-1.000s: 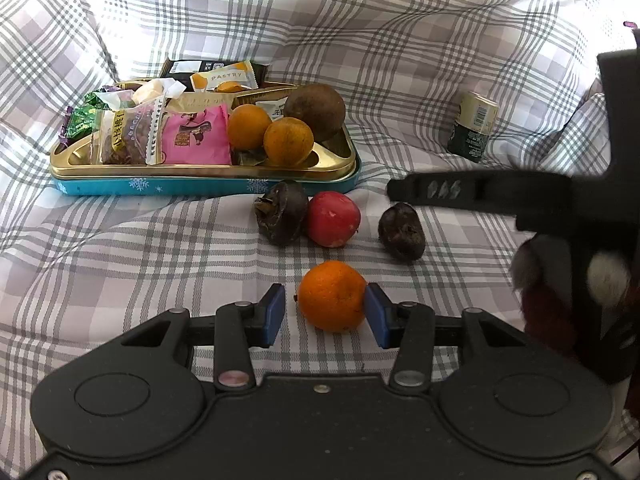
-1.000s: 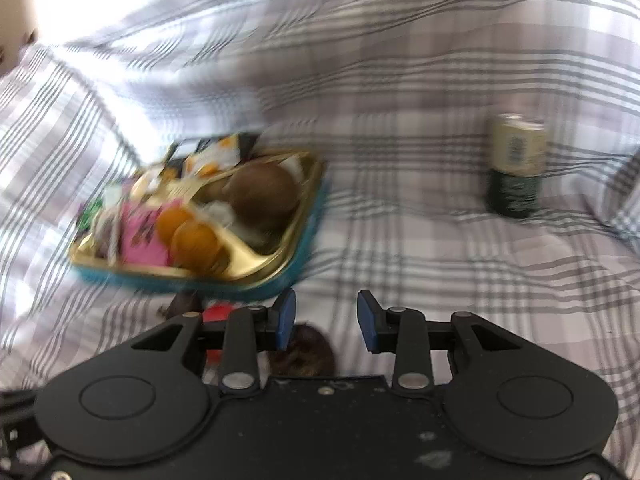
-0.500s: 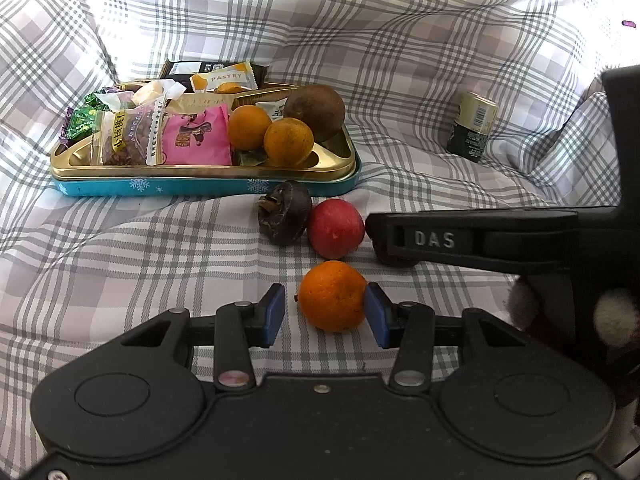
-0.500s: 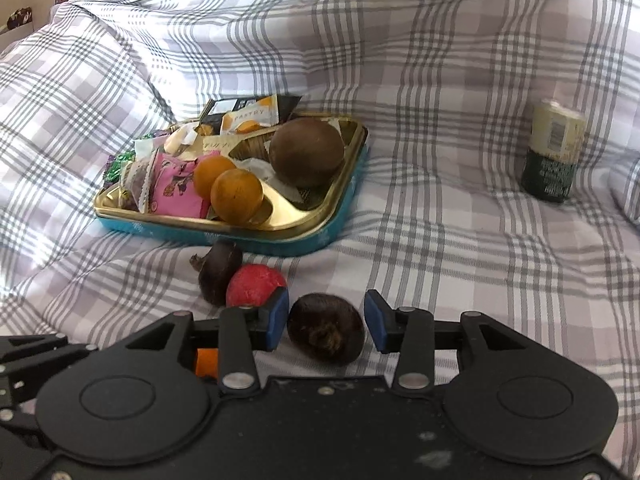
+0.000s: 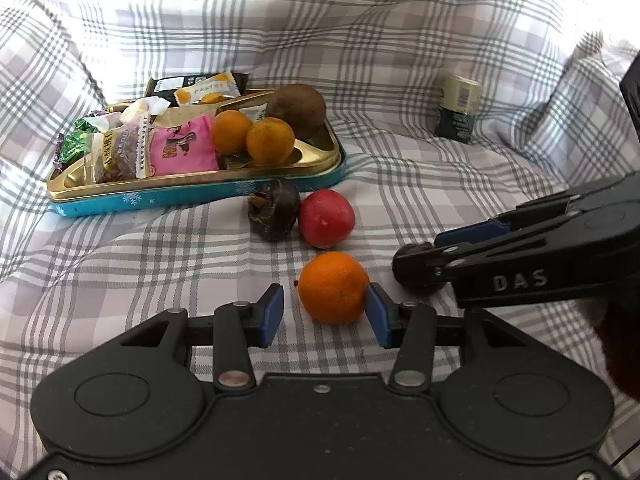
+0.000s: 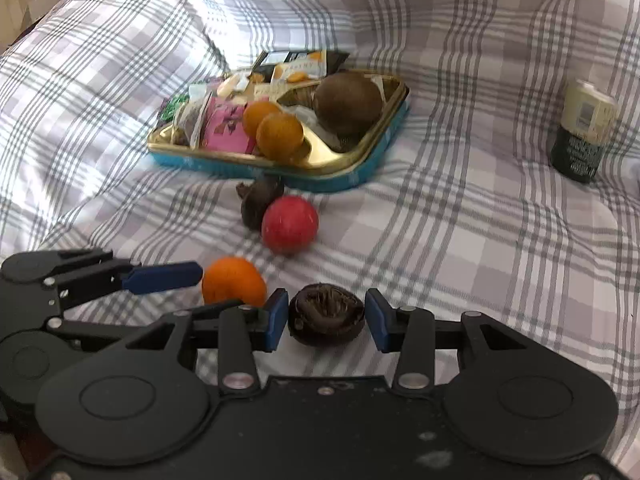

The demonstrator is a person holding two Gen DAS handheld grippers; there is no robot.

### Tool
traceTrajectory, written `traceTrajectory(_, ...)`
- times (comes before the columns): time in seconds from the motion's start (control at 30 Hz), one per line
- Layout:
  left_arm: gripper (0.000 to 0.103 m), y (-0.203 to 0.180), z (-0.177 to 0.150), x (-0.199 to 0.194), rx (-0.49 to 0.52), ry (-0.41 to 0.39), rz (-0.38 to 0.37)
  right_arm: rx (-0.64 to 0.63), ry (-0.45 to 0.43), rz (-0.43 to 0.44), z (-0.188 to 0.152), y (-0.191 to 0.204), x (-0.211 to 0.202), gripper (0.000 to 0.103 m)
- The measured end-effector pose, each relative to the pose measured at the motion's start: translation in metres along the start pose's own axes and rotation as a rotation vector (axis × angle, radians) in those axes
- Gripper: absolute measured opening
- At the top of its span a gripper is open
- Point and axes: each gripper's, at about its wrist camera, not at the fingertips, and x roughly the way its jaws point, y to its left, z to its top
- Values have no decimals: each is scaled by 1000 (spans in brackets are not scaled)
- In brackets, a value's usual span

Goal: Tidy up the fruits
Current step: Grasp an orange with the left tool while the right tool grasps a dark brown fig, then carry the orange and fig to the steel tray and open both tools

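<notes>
The left gripper (image 5: 324, 314) is sitting low over the checked cloth (image 5: 120, 264) with its jaws standing open around an orange (image 5: 333, 287); the right blue pad is touching the orange's side, while the left pad is standing apart from it. The orange is resting on the cloth. Just beside it, the right gripper (image 6: 326, 320) is likewise spreading its jaws wide on either side of a dark brown fruit (image 6: 326, 315), which is lying on the cloth between the pads; whether the pads are touching it is hard to tell.

A little farther on, a red fruit (image 5: 326, 219) is lying on the cloth, touching another dark fruit (image 5: 274, 215) on its left. Both are sitting just in front of a tin tray (image 5: 192, 196) with a gold inside and blue wall. The tray is holding two more oranges (image 5: 270, 141) side by side, a large brown fruit (image 5: 297, 105) behind them at the right corner, and snack packets (image 5: 182, 152) filling the left part.

Well apart to the right, a small can (image 5: 457, 109) is standing upright against the rising folds of cloth.
</notes>
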Motion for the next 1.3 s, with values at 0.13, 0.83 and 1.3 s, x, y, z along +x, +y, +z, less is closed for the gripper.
traceTrajectory(0.13,55,1,-1,3,-3,19,-4,-14,8,-4,-4,1,0,46)
traceTrajectory(0.83,55,-5,2,9,37,-58,58,89,-23,-149,2,-11,9,47)
traceTrajectory(1.3,49,-9,0,8,54,-103,47,72,-83,-198,2,-8,5,47)
